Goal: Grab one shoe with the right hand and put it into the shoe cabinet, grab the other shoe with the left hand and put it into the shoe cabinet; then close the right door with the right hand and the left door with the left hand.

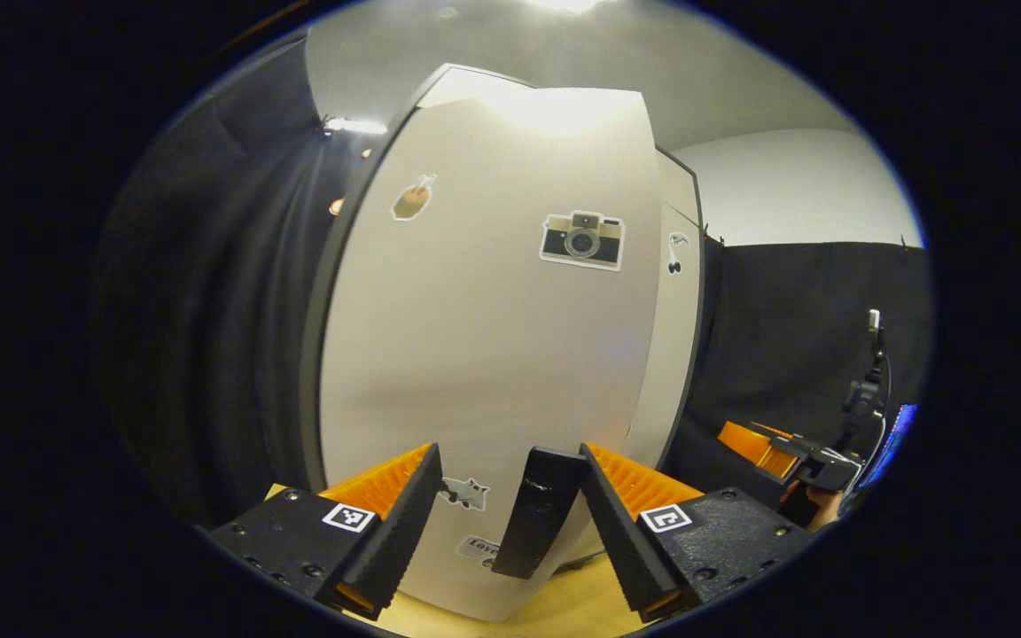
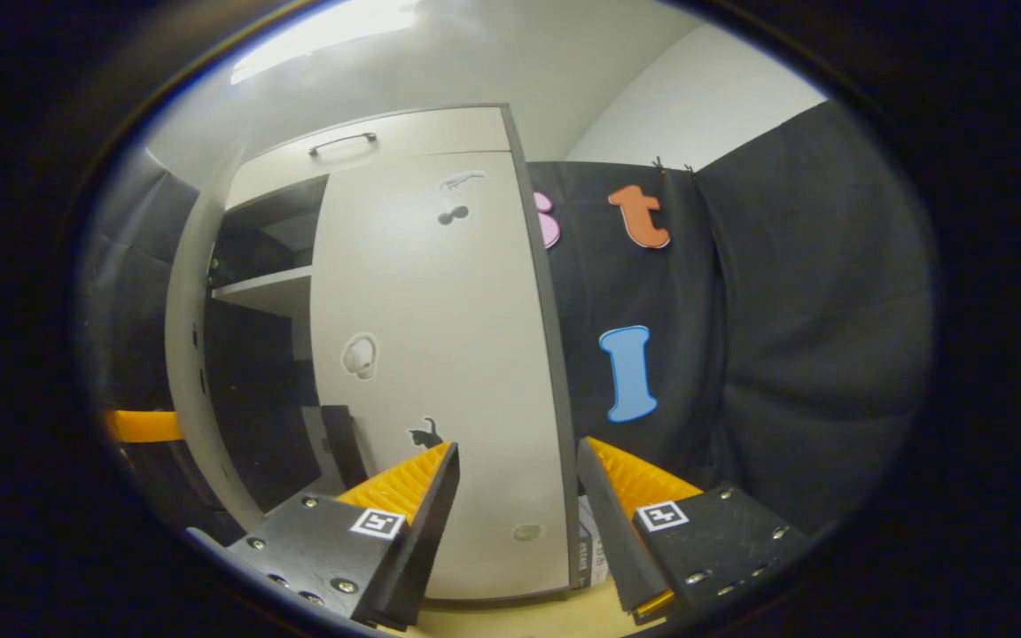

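The shoe cabinet's pale left door [image 1: 475, 337], stuck with a camera sticker and other stickers, stands close in front of my left gripper [image 1: 509, 452]. Its black handle [image 1: 537, 514] lies between my open fingers, near the right one, and I cannot tell if it touches. Past the door's edge is the right door [image 1: 679, 310]. In the right gripper view the right door [image 2: 440, 354] looks flush with the cabinet, and my right gripper [image 2: 518, 446] hangs open before its lower part, holding nothing. The left door [image 2: 191, 354] stands ajar, with a dark interior and a shelf [image 2: 262, 288] in the gap.
A hand holds the right gripper [image 1: 785, 452] low at the right of the left gripper view. An orange part, likely of the left gripper [image 2: 143, 425], pokes in beside the ajar door. A drawer with a handle [image 2: 342, 142] tops the cabinet. Black cloth wall [image 2: 785, 354] hangs to the right.
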Motion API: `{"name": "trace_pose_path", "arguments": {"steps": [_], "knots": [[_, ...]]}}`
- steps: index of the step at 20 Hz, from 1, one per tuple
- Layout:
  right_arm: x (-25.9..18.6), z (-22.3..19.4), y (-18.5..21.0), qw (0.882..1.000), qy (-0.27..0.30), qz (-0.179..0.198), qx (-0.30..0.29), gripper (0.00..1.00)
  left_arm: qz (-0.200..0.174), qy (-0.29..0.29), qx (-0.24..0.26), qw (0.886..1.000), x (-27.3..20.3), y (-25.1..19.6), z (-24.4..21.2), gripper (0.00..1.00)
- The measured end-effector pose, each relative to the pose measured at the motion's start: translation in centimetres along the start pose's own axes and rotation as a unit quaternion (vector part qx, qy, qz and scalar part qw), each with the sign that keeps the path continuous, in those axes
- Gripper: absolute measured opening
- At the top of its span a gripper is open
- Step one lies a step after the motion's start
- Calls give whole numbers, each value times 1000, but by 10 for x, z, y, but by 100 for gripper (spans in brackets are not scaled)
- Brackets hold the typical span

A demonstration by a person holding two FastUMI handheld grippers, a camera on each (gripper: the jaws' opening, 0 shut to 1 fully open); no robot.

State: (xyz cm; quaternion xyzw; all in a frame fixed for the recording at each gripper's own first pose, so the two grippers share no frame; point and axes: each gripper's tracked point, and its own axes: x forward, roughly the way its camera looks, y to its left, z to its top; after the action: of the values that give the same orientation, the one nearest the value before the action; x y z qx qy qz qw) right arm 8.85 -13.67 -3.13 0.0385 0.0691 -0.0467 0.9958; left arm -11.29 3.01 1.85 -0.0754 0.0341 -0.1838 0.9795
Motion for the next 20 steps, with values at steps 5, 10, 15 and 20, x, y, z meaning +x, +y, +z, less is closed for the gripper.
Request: {"name": "trace_pose_path", "arguments": {"steps": [5,10,15,20], "knots": [[4,3,-36,1000,-1,-26,-1,80,4,2,3,1000,39,-14,-6,86],[14,2,-51,999,-2,-36,2,80,29,5,19,999,57,-12,-11,92],[24,-1,-44,1000,0,-25,1,80,48,6,35,998,76,-8,-13,92],[29,-4,-38,1000,0,-17,-9,80,67,4,47,997,90,-6,-14,93]]}}
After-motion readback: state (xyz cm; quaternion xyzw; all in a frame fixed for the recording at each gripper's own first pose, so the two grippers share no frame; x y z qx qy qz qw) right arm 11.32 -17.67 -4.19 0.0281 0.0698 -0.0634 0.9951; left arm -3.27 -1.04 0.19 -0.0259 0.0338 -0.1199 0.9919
